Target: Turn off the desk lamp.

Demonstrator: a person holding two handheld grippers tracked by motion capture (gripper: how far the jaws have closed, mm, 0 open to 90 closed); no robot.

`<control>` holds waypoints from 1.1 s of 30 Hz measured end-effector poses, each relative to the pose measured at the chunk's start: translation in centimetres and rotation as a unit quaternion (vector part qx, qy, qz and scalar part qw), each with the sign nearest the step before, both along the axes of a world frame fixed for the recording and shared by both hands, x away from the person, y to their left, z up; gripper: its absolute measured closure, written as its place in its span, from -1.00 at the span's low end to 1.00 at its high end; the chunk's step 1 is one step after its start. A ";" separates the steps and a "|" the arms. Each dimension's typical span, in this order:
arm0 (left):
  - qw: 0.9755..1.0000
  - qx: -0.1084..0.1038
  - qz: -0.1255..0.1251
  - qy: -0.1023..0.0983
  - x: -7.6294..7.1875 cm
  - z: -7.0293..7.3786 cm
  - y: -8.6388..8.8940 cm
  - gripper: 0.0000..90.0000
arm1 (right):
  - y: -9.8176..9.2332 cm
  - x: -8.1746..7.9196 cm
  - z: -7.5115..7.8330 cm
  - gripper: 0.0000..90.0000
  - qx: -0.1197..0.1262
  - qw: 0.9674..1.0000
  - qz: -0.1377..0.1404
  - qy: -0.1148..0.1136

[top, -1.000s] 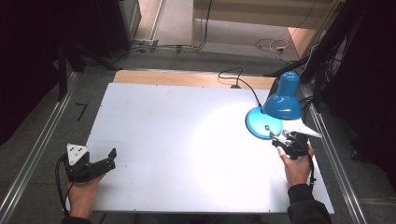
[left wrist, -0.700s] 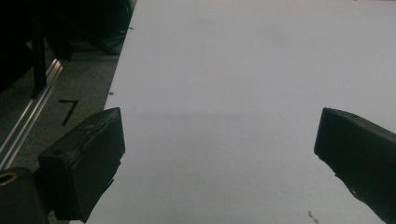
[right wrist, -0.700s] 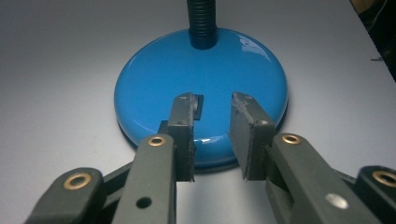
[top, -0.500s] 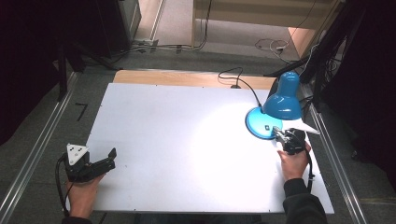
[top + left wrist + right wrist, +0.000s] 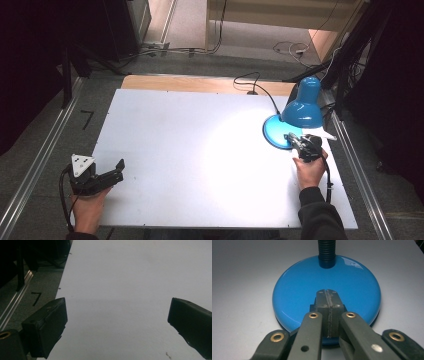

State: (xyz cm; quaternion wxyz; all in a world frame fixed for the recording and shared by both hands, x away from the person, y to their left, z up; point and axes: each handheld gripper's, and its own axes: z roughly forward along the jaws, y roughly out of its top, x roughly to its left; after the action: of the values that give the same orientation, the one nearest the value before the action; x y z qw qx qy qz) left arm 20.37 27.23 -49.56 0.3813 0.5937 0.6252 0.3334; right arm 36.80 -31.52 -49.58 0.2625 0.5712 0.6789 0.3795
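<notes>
Blue lamp sits lit at the worktop's far right edge, shade aimed down at the white surface. Your right tongs have just closed, pads pressed together with nothing between, tips resting over the lamp base, likely to press a switch there. Your left tongs stand wide open and empty, parked at the near left corner.
</notes>
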 end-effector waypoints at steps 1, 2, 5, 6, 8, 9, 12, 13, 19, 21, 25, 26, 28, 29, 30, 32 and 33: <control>1.000 0.000 0.000 0.001 0.0 0.0 0.0 -0.93 | 0.0 0.1 -0.1 0.94 -0.001 1.000 0.001 -0.001; 1.000 0.000 0.001 0.002 0.0 0.0 0.0 -0.93 | 0.0 0.1 -0.1 0.94 -0.001 1.000 0.001 -0.001; 1.000 0.000 0.000 0.000 0.0 0.0 0.0 -0.92 | -0.1 0.2 -0.2 0.94 0.001 1.000 -0.002 -0.003; 1.000 0.000 0.001 0.000 0.0 0.0 0.0 -0.92 | -0.1 0.2 -0.2 0.94 -0.001 1.000 -0.002 -0.004; 1.000 -0.001 0.002 0.001 0.0 0.0 0.0 -0.92 | -0.1 0.3 -0.2 0.94 -0.001 1.000 -0.001 -0.005; 1.000 -0.001 0.001 0.002 0.0 -0.1 0.0 -0.92 | -0.1 0.3 -0.3 0.94 -0.001 1.000 0.001 -0.007; 1.000 0.000 0.000 0.003 0.1 -0.1 0.0 -0.92 | -0.1 0.3 -0.3 0.94 0.000 1.000 0.001 -0.008; 1.000 0.000 0.000 0.003 0.1 -0.1 0.0 -0.92 | 0.0 0.4 -0.3 0.94 0.000 1.000 0.002 -0.006; 1.000 0.000 -0.001 0.003 0.1 -0.1 -0.1 -0.92 | 0.1 0.5 -0.3 0.94 0.000 1.000 0.006 -0.009; 1.000 0.000 0.000 0.003 0.1 -0.1 -0.1 -0.92 | 0.1 0.5 -0.3 0.95 -0.001 1.000 0.005 -0.007; 1.000 0.000 -0.002 0.003 0.1 -0.1 -0.1 -0.92 | 0.2 0.6 -0.2 0.95 -0.006 1.000 0.006 -0.006; 1.000 0.000 -0.002 0.003 0.1 -0.1 -0.1 -0.92 | 0.1 0.6 -0.2 0.95 -0.005 1.000 0.006 -0.005; 1.000 0.000 -0.002 0.003 0.1 -0.1 -0.1 -0.92 | 0.1 0.6 -0.2 0.95 -0.004 1.000 0.006 -0.005; 1.000 0.000 -0.002 0.004 0.1 -0.1 -0.1 -0.92 | 0.1 0.6 -0.2 0.95 -0.005 1.000 0.006 -0.005; 1.000 -0.001 -0.002 0.004 0.1 -0.1 -0.1 -0.92 | 0.1 0.6 -0.2 0.95 -0.006 1.000 0.006 -0.005; 1.000 -0.002 -0.003 0.004 0.1 -0.1 -0.1 -0.92 | 0.1 0.6 -0.2 0.95 -0.007 1.000 0.007 -0.005; 1.000 -0.002 -0.003 0.004 0.1 -0.1 -0.1 -0.92 | 0.1 0.6 -0.2 0.95 -0.007 1.000 0.007 -0.005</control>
State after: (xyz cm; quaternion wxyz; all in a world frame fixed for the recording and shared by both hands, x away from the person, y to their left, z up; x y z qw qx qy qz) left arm 20.49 27.08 -49.70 0.3806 0.5966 0.6254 0.3288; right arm 37.44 -31.38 -49.76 0.2672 0.5625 0.6843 0.3792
